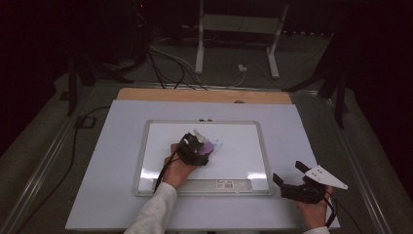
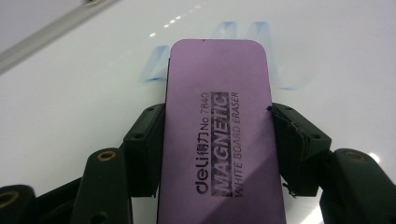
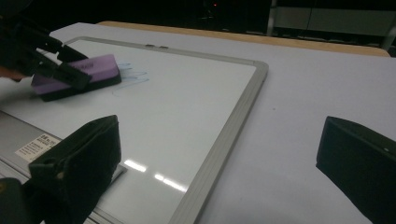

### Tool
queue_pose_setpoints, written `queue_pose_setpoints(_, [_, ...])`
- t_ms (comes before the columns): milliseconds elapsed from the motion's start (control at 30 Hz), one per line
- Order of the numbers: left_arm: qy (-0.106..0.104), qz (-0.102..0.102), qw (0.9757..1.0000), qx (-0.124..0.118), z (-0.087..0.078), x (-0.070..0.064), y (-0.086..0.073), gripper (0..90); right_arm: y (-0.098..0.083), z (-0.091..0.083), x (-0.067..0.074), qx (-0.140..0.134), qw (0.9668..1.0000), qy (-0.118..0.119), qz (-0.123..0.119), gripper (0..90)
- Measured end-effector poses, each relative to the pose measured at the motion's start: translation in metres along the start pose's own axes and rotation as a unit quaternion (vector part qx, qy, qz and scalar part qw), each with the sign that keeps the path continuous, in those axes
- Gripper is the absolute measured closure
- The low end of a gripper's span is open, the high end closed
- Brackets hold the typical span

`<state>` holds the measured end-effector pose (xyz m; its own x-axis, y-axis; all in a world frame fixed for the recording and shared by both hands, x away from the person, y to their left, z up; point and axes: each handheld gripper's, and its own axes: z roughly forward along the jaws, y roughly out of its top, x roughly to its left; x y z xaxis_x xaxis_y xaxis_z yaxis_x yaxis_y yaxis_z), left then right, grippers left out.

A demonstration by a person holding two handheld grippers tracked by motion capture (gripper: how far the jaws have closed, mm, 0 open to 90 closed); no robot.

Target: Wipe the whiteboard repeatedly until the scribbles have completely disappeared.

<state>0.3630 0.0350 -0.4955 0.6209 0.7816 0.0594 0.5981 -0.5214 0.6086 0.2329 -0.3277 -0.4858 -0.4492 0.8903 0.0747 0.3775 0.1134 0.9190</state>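
Observation:
A purple whiteboard eraser (image 2: 219, 135) lies flat on the whiteboard (image 1: 243, 146), and my left gripper (image 2: 217, 144) is shut on its two long sides. Faint blue marker strokes (image 2: 261, 51) show on the board just beyond the eraser's far end. From the high view the left gripper (image 1: 197, 148) sits near the board's middle with the eraser (image 1: 210, 146) at its tip. The eraser (image 3: 79, 74) and blue strokes (image 3: 133, 77) also appear at the left of the right gripper view. My right gripper (image 1: 287, 183) rests on the table off the board's right front corner, jaws wide apart with nothing between them.
The whiteboard has a grey frame (image 3: 229, 135) and a tray along its front edge (image 1: 204, 186). It lies on a pale table sheet (image 1: 107, 161) over a wooden top (image 1: 204, 95). Cables and a white stand (image 1: 238, 29) lie on the floor behind.

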Motion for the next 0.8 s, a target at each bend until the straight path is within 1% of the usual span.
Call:
queue_pose_setpoints(33, [-0.003,-0.003,1.0000,0.002,0.001,0.001,0.001,41.8,0.000,0.000,0.000,0.000,1.0000,0.000,-0.001,0.1])
queue_pose_setpoints(100, [0.005,0.006,1.0000,0.002,0.001,-0.003,0.003,41.8,0.000,0.001,0.001,0.002,1.0000,0.001,-0.001,0.1])
queue_pose_setpoints(133, [-0.002,0.008,1.0000,0.001,0.002,-0.006,0.003,41.8,0.000,0.001,0.001,0.001,1.0000,0.001,-0.001,0.1])
queue_pose_setpoints(233, [-0.030,0.028,0.9991,-0.006,0.003,-0.020,0.005,41.8,0.000,0.002,0.001,0.003,1.0000,0.002,-0.003,0.1])
queue_pose_setpoints(300, [-0.056,0.043,0.9974,-0.009,0.003,-0.030,0.006,41.8,0.000,0.002,0.002,0.002,1.0000,0.002,-0.003,0.1])
queue_pose_setpoints(333, [-0.063,0.053,0.9965,-0.012,0.003,-0.035,0.006,41.8,0.000,0.002,0.002,0.002,1.0000,0.002,-0.002,0.1])
queue_pose_setpoints(367, [-0.056,0.061,0.9965,-0.012,0.003,-0.038,0.007,41.8,0.000,0.001,0.002,0.002,1.0000,0.002,-0.002,0.1])
queue_pose_setpoints(400, [-0.054,0.064,0.9965,-0.010,0.003,-0.038,0.008,41.8,0.000,0.001,0.001,0.002,1.0000,0.001,-0.002,0.1])
queue_pose_setpoints(433, [-0.047,0.062,0.9969,-0.009,0.003,-0.036,0.008,41.8,0.000,0.001,0.001,0.002,1.0000,0.001,-0.002,0.1])
queue_pose_setpoints(500, [-0.025,0.046,0.9986,-0.009,0.005,-0.029,0.009,41.8,0.000,0.001,0.001,0.001,1.0000,0.001,-0.002,0.1])
queue_pose_setpoints(600, [0.011,0.028,0.9996,-0.002,0.006,-0.013,0.009,41.8,0.000,0.000,0.000,0.000,1.0000,0.000,-0.001,0.1])
queue_pose_setpoints(633, [0.015,0.019,0.9997,0.001,0.005,-0.009,0.009,41.9,0.000,0.000,0.000,0.000,1.0000,0.000,0.000,0.1])
queue_pose_setpoints(667, [0.011,0.011,0.9999,0.002,0.005,-0.006,0.008,41.9,0.000,0.000,-0.001,0.001,1.0000,0.000,0.001,0.1])
queue_pose_setpoints(700, [0.011,0.010,0.9999,0.002,0.005,-0.006,0.008,41.8,0.000,0.000,-0.001,0.001,1.0000,0.000,0.000,0.1])
queue_pose_setpoints(733, [0.015,0.017,0.9997,0.002,0.005,-0.008,0.008,41.8,0.000,0.000,0.000,0.001,1.0000,0.000,0.000,0.1])
queue_pose_setpoints(767, [0.014,0.021,0.9997,0.002,0.005,-0.010,0.009,41.8,0.000,0.000,0.000,0.001,1.0000,0.001,0.000,0.1])
queue_pose_setpoints(800, [0.004,0.023,0.9997,0.001,0.005,-0.013,0.009,41.8,0.000,0.001,0.000,0.001,1.0000,0.001,-0.002,0.1])
